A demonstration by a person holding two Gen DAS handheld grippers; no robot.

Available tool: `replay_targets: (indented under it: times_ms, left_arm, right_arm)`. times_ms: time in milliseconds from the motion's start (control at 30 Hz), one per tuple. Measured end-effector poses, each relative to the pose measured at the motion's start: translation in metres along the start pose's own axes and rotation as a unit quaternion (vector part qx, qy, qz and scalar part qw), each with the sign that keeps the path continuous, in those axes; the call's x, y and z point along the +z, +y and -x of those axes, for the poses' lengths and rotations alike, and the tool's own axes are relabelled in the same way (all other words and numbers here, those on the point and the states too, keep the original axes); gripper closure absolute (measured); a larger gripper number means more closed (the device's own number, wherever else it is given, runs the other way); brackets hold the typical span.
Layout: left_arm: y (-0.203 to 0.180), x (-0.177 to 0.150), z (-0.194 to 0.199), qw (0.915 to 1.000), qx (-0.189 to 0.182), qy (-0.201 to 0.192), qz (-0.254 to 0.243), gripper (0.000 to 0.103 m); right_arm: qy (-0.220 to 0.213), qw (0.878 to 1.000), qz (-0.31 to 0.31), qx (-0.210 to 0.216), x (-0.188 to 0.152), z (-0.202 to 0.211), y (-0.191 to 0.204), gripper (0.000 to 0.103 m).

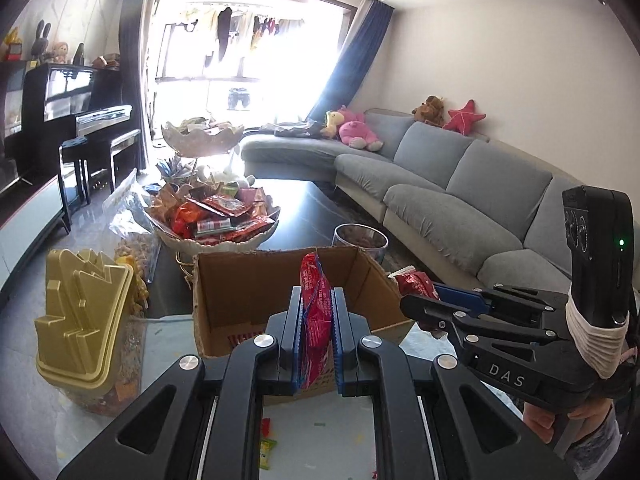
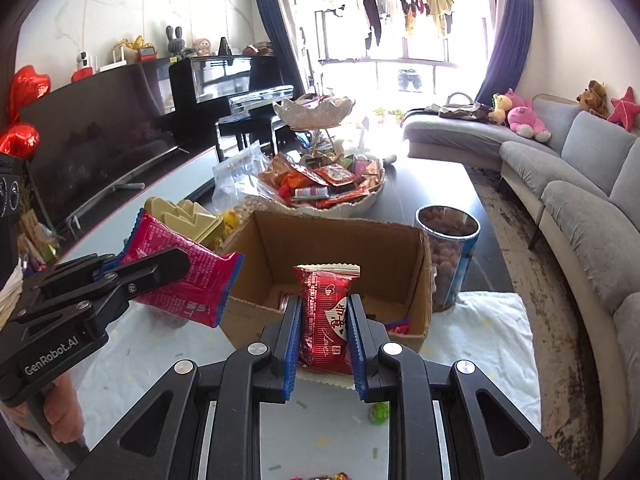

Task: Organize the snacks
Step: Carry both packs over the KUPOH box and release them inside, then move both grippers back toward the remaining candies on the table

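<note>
My left gripper [image 1: 316, 344] clamped on pink-red packet [image 1: 316, 312], edge-on, long axis upright, my right gripper [image 2: 325, 334] gripping red "Love" packet [image 2: 326, 316] upright, both before open cardboard box [image 2: 340, 240], "GenRobot.AI" and "DAS" legible on housings.

The right gripper [image 1: 430, 312], seen from the left wrist view, carries the white letters "DAS" on its black body. In the right wrist view the left gripper [image 2: 160, 270] bears "GenRobot.AI" in white along its black side. The red snack packet [image 2: 326, 316] between the right gripper's blue pads shows white Chinese characters and the script word "Love" beside small heart shapes; the print on the pink snack packet [image 2: 188, 280] is too small to read.
</note>
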State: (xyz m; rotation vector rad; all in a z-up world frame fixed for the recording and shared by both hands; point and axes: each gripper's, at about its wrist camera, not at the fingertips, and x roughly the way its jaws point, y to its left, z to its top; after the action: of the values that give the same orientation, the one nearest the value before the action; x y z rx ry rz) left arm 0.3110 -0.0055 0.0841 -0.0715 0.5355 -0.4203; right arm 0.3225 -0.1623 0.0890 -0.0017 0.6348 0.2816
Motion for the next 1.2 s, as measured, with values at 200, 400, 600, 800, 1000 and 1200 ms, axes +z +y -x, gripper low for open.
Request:
replay_targets:
  times_ms: [200, 400, 600, 800, 1000, 1200]
  left_arm:
    - [0.005, 0.018, -0.012, 0.9999, 0.012, -0.002, -0.007, 0.09]
    - [0.015, 0.028, -0.031, 0.9998, 0.018, 0.005, -0.008, 0.09]
    - [0.024, 0.029, -0.054, 0.9996, 0.016, 0.021, -0.004, 0.089]
    - [0.033, 0.029, -0.075, 0.9986, 0.025, 0.046, 0.002, 0.072]
    - [0.032, 0.02, -0.063, 0.9979, 0.05, 0.041, -0.007, 0.057]
    - [0.028, 0.01, -0.039, 0.9977, 0.055, 0.035, -0.015, 0.051]
  right_arm:
    - [0.006, 1.0, -0.005, 0.005, 0.016, -0.017, -0.006, 0.08]
    - [0.016, 1.0, -0.009, 0.003, 0.025, -0.038, -0.012, 0.08]
    - [0.025, 1.0, -0.006, -0.002, 0.03, -0.056, -0.016, 0.08]
    - [0.029, 0.999, -0.014, -0.013, 0.032, -0.073, -0.021, 0.079]
    - [0.029, 0.999, -0.014, -0.037, 0.027, -0.074, -0.022, 0.05]
    - [0.02, 0.999, -0.024, -0.038, 0.016, -0.054, -0.015, 0.043]
